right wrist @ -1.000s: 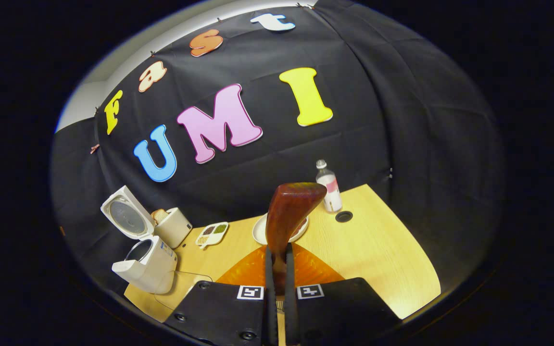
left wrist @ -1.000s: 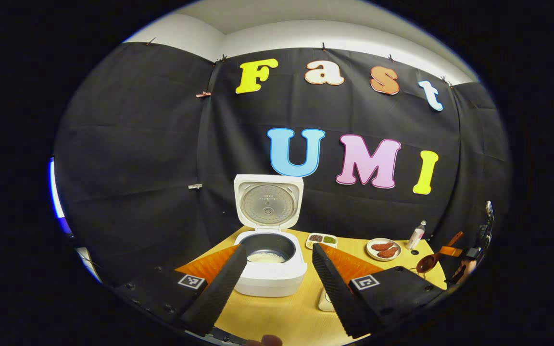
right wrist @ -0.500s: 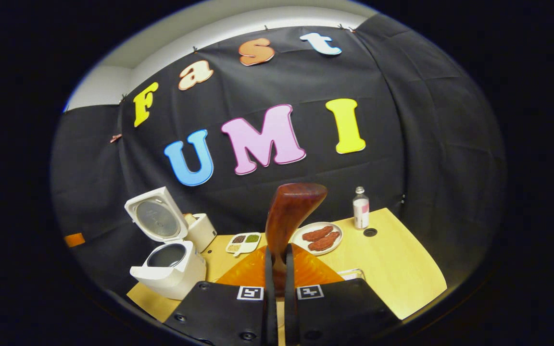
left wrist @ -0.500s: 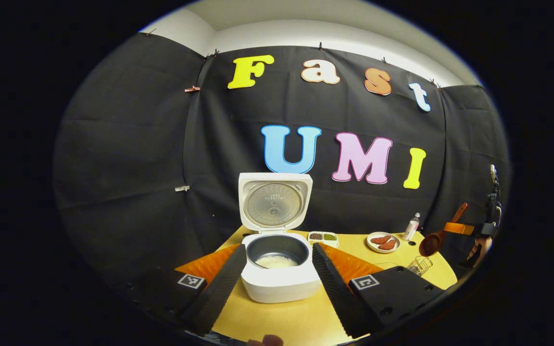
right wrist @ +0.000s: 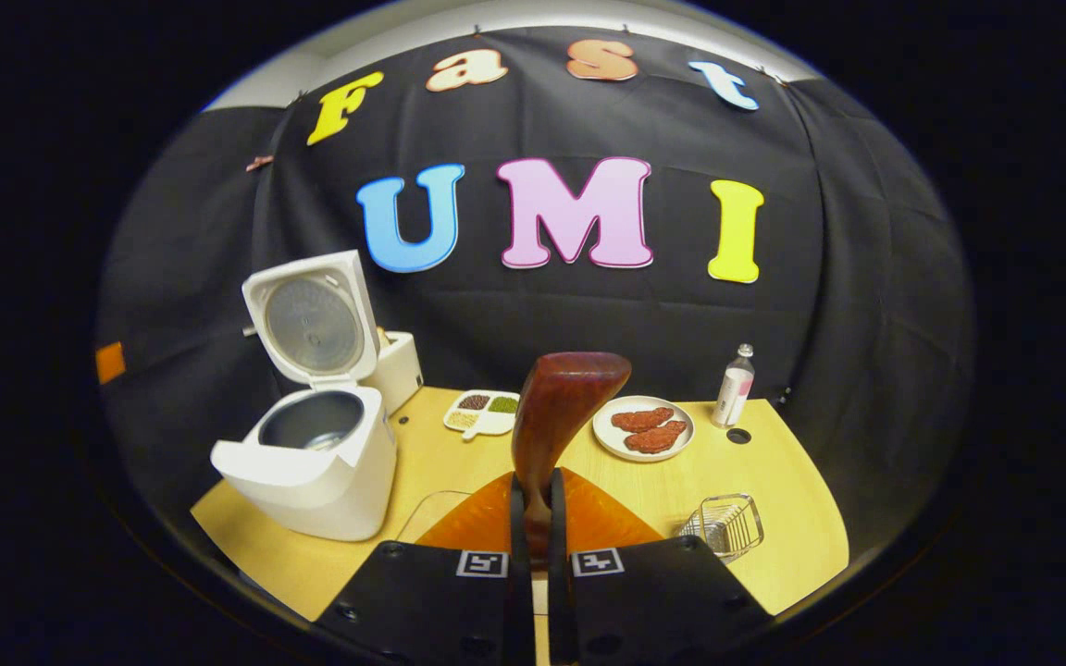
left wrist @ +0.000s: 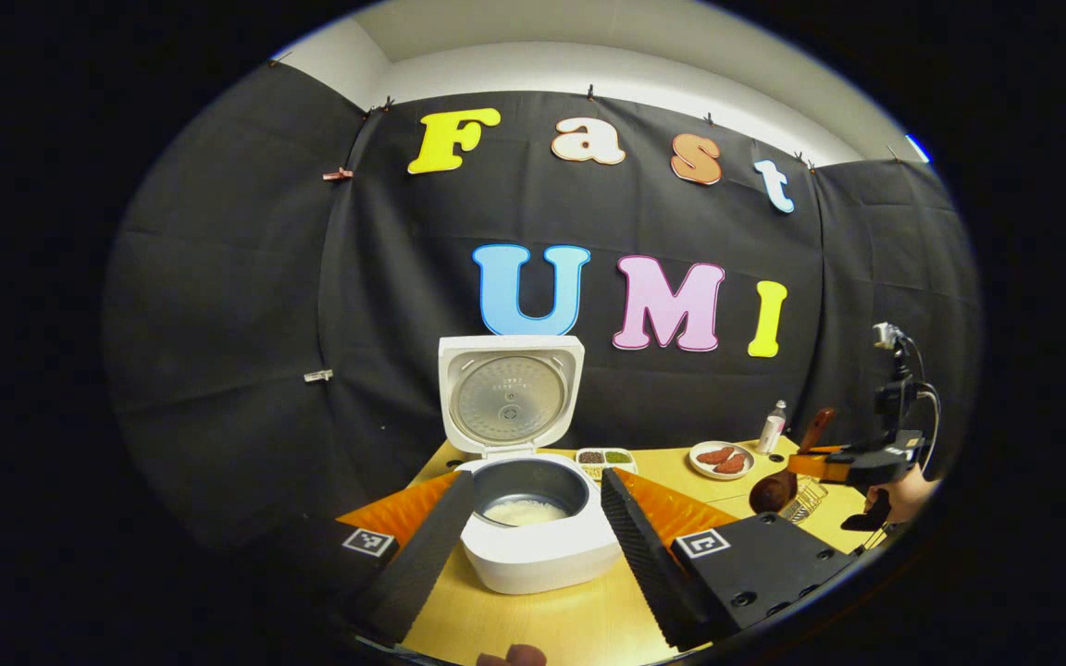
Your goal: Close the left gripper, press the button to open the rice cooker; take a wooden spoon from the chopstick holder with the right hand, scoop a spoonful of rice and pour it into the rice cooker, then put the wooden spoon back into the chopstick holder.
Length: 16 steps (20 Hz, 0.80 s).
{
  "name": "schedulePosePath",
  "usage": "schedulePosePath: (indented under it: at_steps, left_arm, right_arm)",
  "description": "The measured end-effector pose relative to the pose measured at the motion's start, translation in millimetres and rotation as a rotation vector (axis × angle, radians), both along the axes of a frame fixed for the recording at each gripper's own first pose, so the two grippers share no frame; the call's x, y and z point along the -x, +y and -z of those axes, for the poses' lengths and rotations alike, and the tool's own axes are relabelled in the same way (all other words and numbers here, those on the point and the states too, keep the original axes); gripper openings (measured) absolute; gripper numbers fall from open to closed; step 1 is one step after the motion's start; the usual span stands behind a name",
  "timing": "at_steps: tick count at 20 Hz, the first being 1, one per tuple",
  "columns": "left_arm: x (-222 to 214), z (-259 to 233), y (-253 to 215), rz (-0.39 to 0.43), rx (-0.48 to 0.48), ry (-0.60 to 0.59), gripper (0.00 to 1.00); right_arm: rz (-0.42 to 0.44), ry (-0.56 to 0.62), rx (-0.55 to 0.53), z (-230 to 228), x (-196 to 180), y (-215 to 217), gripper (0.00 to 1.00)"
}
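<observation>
Rice cooker (left wrist: 538, 518) sits on the desk (right wrist: 774, 499), lid up, white rice in the pot. Left tool (left wrist: 533, 527) is spread wide, fingers either side of the cooker, not touching. Right tool (right wrist: 533, 518) pinches the wooden spoon (right wrist: 556, 416) by its handle, right of the cooker, above the wire chopstick holder (right wrist: 725, 525).

I'm seeing one cooker (right wrist: 311, 453) at the tabletop's left edge, one spoon (right wrist: 556, 416), one wire holder (right wrist: 725, 525) near the right front corner, one plate (right wrist: 642, 427), one bottle (right wrist: 734, 386) and one divided dish (right wrist: 482, 413) along the back edge.
</observation>
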State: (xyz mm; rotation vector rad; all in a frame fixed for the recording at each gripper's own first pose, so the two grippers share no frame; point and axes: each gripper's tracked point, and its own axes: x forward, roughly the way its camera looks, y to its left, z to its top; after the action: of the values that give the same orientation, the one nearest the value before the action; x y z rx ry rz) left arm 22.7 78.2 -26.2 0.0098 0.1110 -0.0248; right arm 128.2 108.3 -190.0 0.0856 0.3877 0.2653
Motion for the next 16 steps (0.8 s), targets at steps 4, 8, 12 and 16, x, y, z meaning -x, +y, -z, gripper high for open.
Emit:
schedulePosePath:
  at_steps: [4,8,12,16]
  left_arm:
    - [-10,9,10,0.017,0.0,0.015,0.95]
    - [-15,15,15,0.025,0.004,0.028,0.95]
    - [-20,27,21,0.025,0.032,0.054,0.95]
    - [-20,38,29,0.012,0.056,0.068,0.95]
  right_arm:
    - [-0.039,0.053,0.169,47,-15,13,0.11]
    - [-0.058,0.12,0.272,90,-21,23,0.11]
    - [-0.051,0.184,0.305,123,-14,31,0.11]
    - [-0.019,0.254,0.048,122,-3,65,0.11]
